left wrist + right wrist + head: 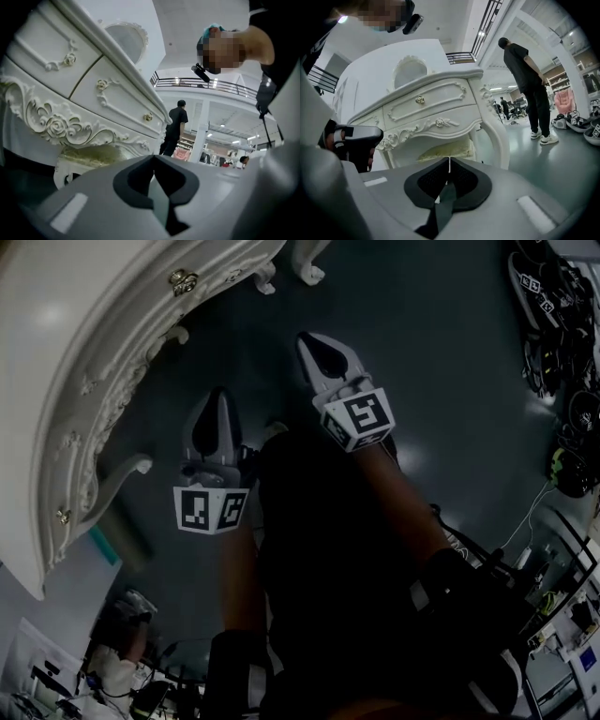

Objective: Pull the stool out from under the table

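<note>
The stool [445, 151] shows only as a yellowish cushion tucked under the white carved dressing table [426, 105]; the same cushion [89, 154] appears in the left gripper view. In the head view the table top [84, 343] hides the stool. My left gripper [217, 392] and right gripper [312, 338] hover over the dark floor in front of the table, apart from it. Both point toward the table. The left gripper [154, 157] is shut with nothing in it. So is the right gripper [449, 159], its pads meeting along a thin seam.
A person in black [529, 79] stands on the floor to the right of the table. Dark gear and shoes [562, 334] lie along the right side of the floor. Cables and equipment [553, 615] sit behind me at lower right. The table's curved legs [131, 465] reach the floor near my left gripper.
</note>
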Demonstrator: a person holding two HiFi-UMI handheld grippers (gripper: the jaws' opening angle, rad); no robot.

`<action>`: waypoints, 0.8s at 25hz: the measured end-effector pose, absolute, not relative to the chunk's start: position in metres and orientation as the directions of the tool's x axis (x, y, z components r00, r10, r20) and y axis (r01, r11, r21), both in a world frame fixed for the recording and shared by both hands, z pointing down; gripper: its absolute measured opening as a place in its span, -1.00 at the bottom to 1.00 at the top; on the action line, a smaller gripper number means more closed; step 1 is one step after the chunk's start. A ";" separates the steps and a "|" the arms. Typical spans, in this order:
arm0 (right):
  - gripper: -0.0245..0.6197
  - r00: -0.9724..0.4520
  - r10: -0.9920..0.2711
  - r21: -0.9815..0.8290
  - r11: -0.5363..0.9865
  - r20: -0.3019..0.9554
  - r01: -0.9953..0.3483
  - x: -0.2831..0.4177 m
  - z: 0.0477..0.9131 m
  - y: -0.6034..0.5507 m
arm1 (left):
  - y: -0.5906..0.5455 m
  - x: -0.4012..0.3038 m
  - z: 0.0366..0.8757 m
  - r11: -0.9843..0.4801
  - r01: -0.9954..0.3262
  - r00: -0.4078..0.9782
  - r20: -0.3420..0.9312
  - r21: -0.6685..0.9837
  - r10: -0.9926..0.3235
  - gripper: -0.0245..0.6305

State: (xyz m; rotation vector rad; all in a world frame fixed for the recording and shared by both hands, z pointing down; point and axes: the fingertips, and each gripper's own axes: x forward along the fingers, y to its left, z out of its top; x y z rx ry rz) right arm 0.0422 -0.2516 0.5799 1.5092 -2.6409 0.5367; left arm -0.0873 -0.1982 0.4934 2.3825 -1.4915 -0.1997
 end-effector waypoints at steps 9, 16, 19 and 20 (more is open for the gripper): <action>-0.67 -0.573 -0.800 -0.244 0.529 0.177 -0.813 0.021 0.673 -0.292 | -0.210 -0.116 0.576 -0.393 -0.864 0.407 -0.023 0.313 -0.913 -0.90; -0.45 -0.544 -0.823 -0.222 0.507 0.164 -0.833 0.007 0.722 -0.345 | -0.216 -0.140 0.601 -0.393 -0.876 0.398 -0.043 0.280 -0.916 -0.90; -0.37 -0.503 -0.844 -0.215 0.465 0.186 -0.859 0.008 0.733 -0.371 | -0.219 -0.155 0.601 -0.367 -0.894 0.368 -0.046 0.257 -0.929 -0.90; -0.33 -0.492 -0.848 -0.208 0.454 0.196 -0.866 0.009 0.736 -0.379 | -0.220 -0.161 0.600 -0.354 -0.901 0.353 -0.049 0.251 -0.934 -0.90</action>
